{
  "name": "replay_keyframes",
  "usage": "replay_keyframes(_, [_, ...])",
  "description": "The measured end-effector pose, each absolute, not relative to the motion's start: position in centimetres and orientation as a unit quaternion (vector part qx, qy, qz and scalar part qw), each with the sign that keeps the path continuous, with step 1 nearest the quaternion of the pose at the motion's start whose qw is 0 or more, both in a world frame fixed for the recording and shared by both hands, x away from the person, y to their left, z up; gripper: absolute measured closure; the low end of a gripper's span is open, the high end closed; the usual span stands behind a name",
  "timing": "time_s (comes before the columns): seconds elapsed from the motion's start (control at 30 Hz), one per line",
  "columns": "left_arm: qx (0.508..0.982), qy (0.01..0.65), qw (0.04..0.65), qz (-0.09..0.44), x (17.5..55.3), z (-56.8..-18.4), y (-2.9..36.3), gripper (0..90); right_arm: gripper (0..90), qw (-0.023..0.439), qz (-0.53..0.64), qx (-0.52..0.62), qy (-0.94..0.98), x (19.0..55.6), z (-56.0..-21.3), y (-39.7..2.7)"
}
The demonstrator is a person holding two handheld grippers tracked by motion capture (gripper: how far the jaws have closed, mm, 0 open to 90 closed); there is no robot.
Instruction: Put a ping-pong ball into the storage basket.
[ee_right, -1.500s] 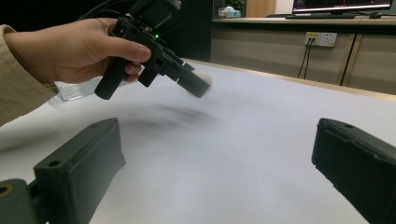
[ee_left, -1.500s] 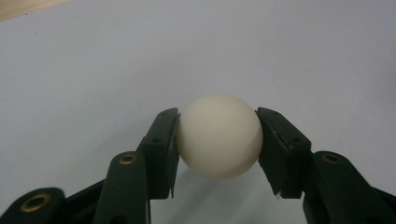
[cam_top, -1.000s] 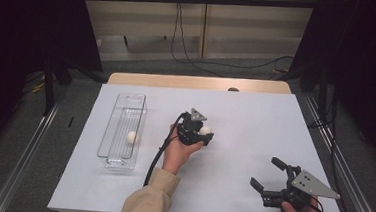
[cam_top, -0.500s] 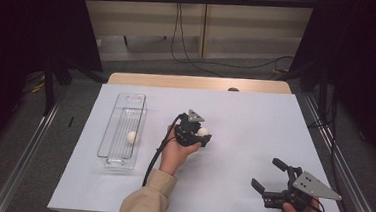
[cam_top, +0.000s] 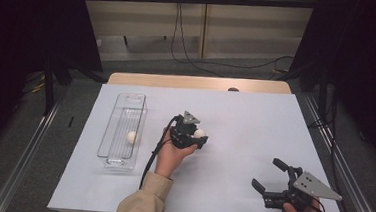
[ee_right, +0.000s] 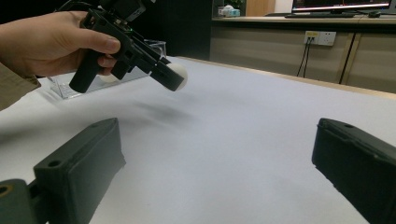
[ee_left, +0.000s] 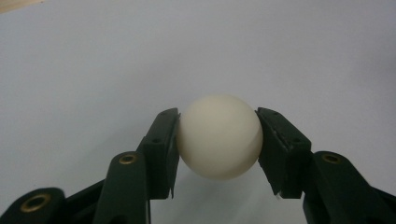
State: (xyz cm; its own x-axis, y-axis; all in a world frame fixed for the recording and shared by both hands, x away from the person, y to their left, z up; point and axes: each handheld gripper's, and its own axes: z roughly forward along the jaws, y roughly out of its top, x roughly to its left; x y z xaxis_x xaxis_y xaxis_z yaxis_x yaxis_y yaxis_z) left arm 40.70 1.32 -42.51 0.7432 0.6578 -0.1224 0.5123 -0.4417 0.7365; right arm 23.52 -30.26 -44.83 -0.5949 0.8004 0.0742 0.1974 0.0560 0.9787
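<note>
a person's left gripper (cam_top: pixel 197 135) holds a white ball (ee_left: pixel 219 136) pinched between its two fingers (ee_left: pixel 161 147), lifted just clear of the white surface (cam_top: pixel 255 120), as its shadow in the right gripper view suggests. compared with a second ago, the hand has drifted only slightly toward the clear bin (cam_top: pixel 122 131) at the left, where a second ball (cam_top: pixel 132 136) already lies. that small shift suggests the carry to the bin is just starting, with the drop yet to come. the right gripper (cam_top: pixel 274 178) rests near the surface's front right corner, fingers wide apart and holding nothing, in the same spot as before.
</note>
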Motion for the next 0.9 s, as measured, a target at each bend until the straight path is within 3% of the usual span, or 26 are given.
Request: replay_keyframes(0.9, [0.843, 0.351, 0.400, 0.079, 40.0, -41.6, 2.9, 51.0, 1.4, 0.260, 0.580, 0.361, 0.682, 23.5, -44.9, -30.2])
